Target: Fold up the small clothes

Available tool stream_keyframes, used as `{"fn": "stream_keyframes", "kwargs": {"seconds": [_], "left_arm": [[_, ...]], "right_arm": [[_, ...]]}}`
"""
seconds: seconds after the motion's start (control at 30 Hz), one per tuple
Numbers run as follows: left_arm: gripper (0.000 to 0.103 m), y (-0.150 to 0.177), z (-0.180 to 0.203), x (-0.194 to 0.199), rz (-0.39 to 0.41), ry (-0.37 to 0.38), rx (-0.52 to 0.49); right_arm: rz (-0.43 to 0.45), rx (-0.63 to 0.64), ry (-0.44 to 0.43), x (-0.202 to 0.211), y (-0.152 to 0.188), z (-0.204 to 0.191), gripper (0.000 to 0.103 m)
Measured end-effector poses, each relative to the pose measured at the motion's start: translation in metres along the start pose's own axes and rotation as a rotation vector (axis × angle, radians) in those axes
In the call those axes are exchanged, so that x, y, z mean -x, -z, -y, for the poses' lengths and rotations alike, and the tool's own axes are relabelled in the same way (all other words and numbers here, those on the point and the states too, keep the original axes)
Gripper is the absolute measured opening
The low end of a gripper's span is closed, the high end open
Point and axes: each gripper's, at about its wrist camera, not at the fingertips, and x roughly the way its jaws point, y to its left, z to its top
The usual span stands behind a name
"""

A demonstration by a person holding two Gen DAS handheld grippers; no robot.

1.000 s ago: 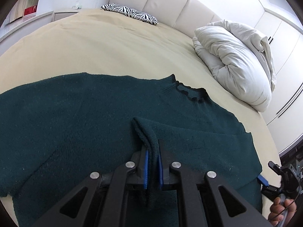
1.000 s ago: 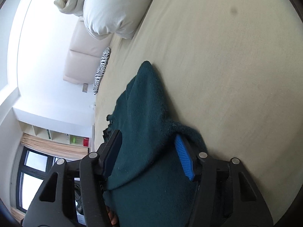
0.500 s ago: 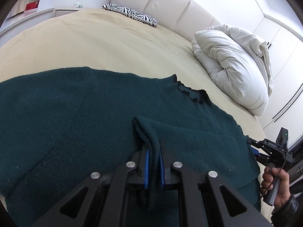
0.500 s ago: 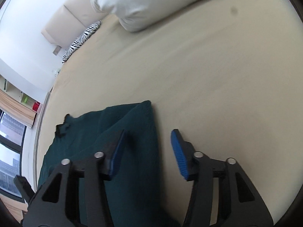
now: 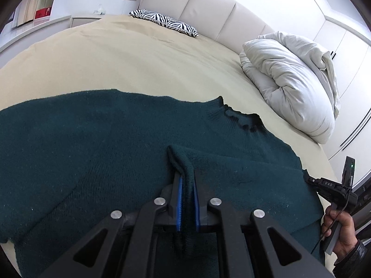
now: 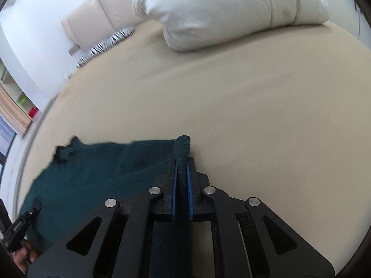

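Currently the left tool (image 5: pixel 185 185) has its blue pads pressed together on a raised fold of the dark green sweater (image 5: pixel 92 143), the knit standing up in a narrow ridge between them. Ahead of this tool and to both sides, the sweater lies spread flat on the beige bed (image 5: pixel 139 60). Its fabric is a fuzzy, fine-ribbed knit in deep teal-green, flecked with pale lint. The collar (image 5: pixel 241 118), darker and frilled at its edge, sits ahead and to the right of the left tool, at the garment's far border. A folded-over layer lies to the right of the tool, forming a straight crease running toward the right edge.

The right tool (image 6: pixel 182 173) is likewise pinching the sweater: a thick rolled edge of the knit is clamped between its pads and pokes out just past their tips. The rest of the garment extends to the left of this tool, with the collar's ragged outline at the far left; bare bed lies ahead and to the right.

In the left wrist view the right tool appears at the garment's right edge, held by a hand (image 5: pixel 340 231) in a dark sleeve. Beyond both tools, well apart from the sweater, rest a crumpled white duvet (image 5: pixel 292 78) and a zebra-striped pillow (image 5: pixel 162 22) against the cream headboard (image 5: pixel 208 4).
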Motion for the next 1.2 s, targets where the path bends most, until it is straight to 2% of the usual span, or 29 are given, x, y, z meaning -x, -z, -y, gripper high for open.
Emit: {"fn": "stream_keyframes", "kwargs": {"seconds": [0.1, 0.2, 0.3, 0.4, 0.53, 0.67, 0.73, 0.77, 0.8, 0.87, 0.93, 0.97, 1.0, 1.03, 1.1, 1.13, 1.2], "left_arm": [[0.01, 0.001, -0.002, 0.001, 0.001, 0.006, 0.005], [0.011, 0.001, -0.01, 0.001, -0.006, 0.04, 0.04], [0.011, 0.003, -0.01, 0.002, -0.004, 0.045, 0.045], [0.011, 0.003, -0.01, 0.001, -0.001, 0.041, 0.04], [0.012, 0.004, -0.01, 0.0, 0.0, 0.05, 0.049], [0.012, 0.004, -0.01, -0.001, -0.003, 0.051, 0.05], [0.013, 0.002, -0.012, -0.001, -0.01, 0.066, 0.064], [0.012, 0.001, -0.013, 0.0, -0.015, 0.072, 0.072], [0.017, -0.001, -0.012, 0.002, -0.023, 0.073, 0.075], [0.035, -0.001, -0.007, 0.01, -0.019, 0.064, 0.064], [0.067, 0.0, -0.001, 0.027, 0.005, 0.042, 0.059], [0.073, 0.0, 0.001, 0.041, 0.023, 0.03, 0.062], [0.077, 0.0, 0.0, 0.052, 0.039, 0.029, 0.064], [0.077, 0.0, -0.004, 0.069, 0.063, 0.038, 0.067], [0.077, 0.005, -0.02, 0.103, 0.098, 0.042, 0.09], [0.077, 0.01, -0.039, 0.127, 0.125, 0.042, 0.129], [0.078, 0.021, -0.079, 0.161, 0.163, 0.028, 0.223]], "right_arm": [[0.029, -0.02, -0.022, -0.002, 0.005, 0.007, 0.006], [0.019, -0.043, -0.043, 0.003, 0.005, 0.012, 0.012], [0.048, -0.083, -0.026, 0.024, 0.004, 0.021, 0.02], [0.091, -0.091, -0.055, 0.054, 0.011, 0.02, 0.021], [0.052, 0.024, -0.13, 0.072, 0.038, -0.01, 0.021], [-0.051, 0.106, -0.081, 0.048, 0.068, -0.019, 0.019], [0.0, 0.077, -0.157, 0.051, 0.073, -0.005, 0.019], [-0.007, 0.056, -0.171, 0.053, 0.073, -0.001, 0.019], [-0.006, 0.028, -0.175, 0.059, 0.072, 0.002, 0.019], [0.038, 0.027, -0.127, 0.075, 0.071, 0.002, 0.02], [0.046, 0.054, -0.087, 0.079, 0.077, 0.0, 0.026], [0.003, 0.055, -0.063, 0.072, 0.08, 0.002, 0.043], [-0.035, 0.056, -0.064, 0.064, 0.083, 0.008, 0.045], [-0.013, 0.055, -0.088, 0.066, 0.084, 0.012, 0.045], [-0.002, -0.008, -0.059, 0.078, 0.083, 0.018, 0.044], [0.021, -0.058, -0.054, 0.089, 0.082, 0.022, 0.046], [0.08, -0.101, -0.099, 0.113, 0.084, 0.029, 0.047]]}}
